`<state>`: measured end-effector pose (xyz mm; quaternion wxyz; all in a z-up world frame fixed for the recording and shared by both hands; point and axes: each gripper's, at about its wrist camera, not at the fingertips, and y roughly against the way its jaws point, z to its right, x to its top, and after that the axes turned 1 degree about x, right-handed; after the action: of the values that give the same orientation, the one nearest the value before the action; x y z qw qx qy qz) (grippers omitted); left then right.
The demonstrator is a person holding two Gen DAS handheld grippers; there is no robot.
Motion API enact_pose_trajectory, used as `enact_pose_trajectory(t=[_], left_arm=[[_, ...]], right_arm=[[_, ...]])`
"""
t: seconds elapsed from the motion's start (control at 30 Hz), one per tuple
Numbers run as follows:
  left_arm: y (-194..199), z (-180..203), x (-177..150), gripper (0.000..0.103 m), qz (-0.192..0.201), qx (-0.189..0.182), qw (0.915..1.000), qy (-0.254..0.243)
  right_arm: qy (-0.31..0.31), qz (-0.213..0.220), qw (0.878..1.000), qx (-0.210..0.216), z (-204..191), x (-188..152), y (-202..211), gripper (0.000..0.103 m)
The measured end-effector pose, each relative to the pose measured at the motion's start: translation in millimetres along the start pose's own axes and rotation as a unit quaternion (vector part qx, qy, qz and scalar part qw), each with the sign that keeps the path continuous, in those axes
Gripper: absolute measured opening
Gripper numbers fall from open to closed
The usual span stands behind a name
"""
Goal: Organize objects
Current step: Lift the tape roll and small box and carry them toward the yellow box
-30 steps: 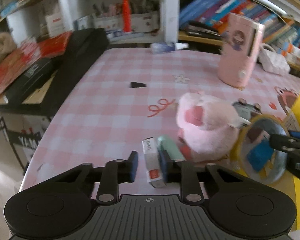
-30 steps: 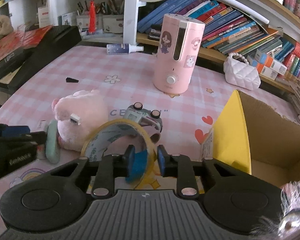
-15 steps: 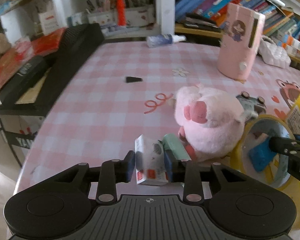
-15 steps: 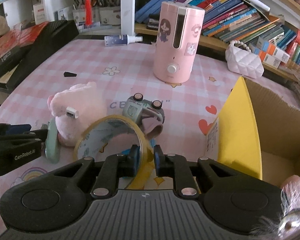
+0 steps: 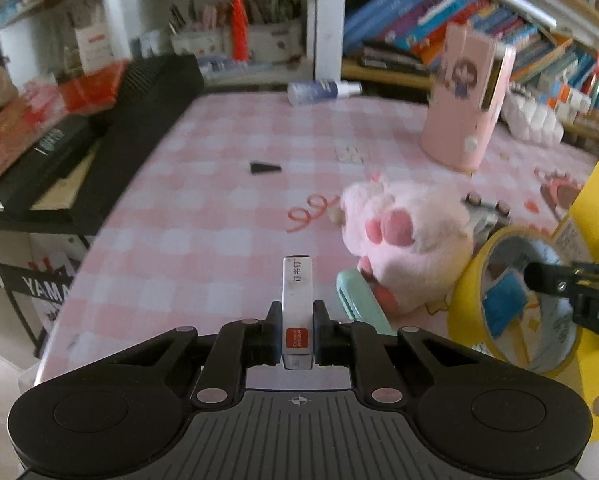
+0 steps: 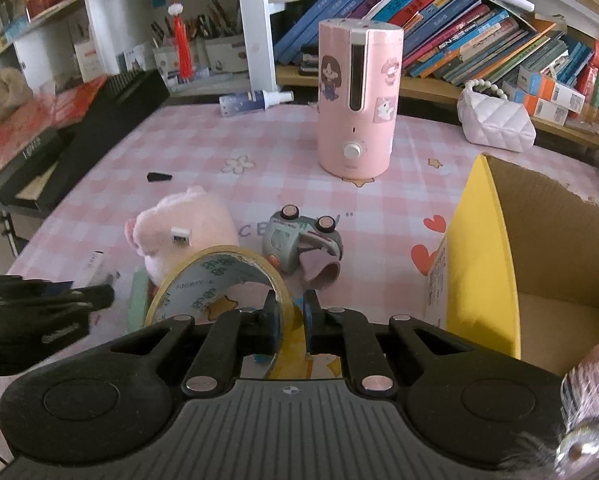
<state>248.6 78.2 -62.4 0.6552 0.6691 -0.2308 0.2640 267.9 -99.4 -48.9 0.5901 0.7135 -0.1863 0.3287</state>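
Over the pink checked table [image 5: 203,200], each hand-held gripper grips: left [image 5: 297,316] a slim white staple box [image 5: 296,280], right [image 6: 289,312] a yellow tape roll [image 6: 219,258].

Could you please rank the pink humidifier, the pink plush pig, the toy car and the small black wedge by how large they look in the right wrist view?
1. pink humidifier
2. pink plush pig, though it sits nearer the camera
3. toy car
4. small black wedge
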Motion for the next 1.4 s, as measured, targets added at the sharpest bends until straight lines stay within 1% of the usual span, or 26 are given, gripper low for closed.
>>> enact_pose_trajectory(t=[0.2, 0.33, 0.47, 0.73, 1.13, 1.4], left_arm=[[39.4, -12.1, 0.0, 0.013, 0.038, -0.006, 0.9991, 0.018], [55.8, -14.8, -6.7, 0.013, 0.046, -0.01, 0.9986, 0.023], [71.3, -14.1, -20.2, 0.013, 0.049, -0.02, 0.9983, 0.023], [104.3, -13.0, -48.7, 0.013, 0.062, -0.038, 0.9971, 0.021], [146.1, -12.3, -98.8, 0.013, 0.063, -0.059, 0.9962, 0.01], [174.9, -7.4, -130.7, 0.013, 0.06, -0.074, 0.9954, -0.011]], right_arm=[[-0.017, 0.026, 0.999, 0.02, 3.4, 3.1, 20.1, 0.011], [-0.014, 0.039, 0.999, 0.025, 1.2, 1.1, 34.8, 0.011], [0.001, 0.034, 0.999, 0.034, -4.7, -7.8, 46.7, 0.011], [0.018, 0.024, 0.999, 0.044, -16.2, -36.9, 73.2, 0.011], [0.012, 0.011, 0.999, 0.039, -30.2, -84.7, 113.9, 0.011], [-0.008, 0.001, 0.999, 0.031, -36.4, -123.5, 142.3, 0.011]])
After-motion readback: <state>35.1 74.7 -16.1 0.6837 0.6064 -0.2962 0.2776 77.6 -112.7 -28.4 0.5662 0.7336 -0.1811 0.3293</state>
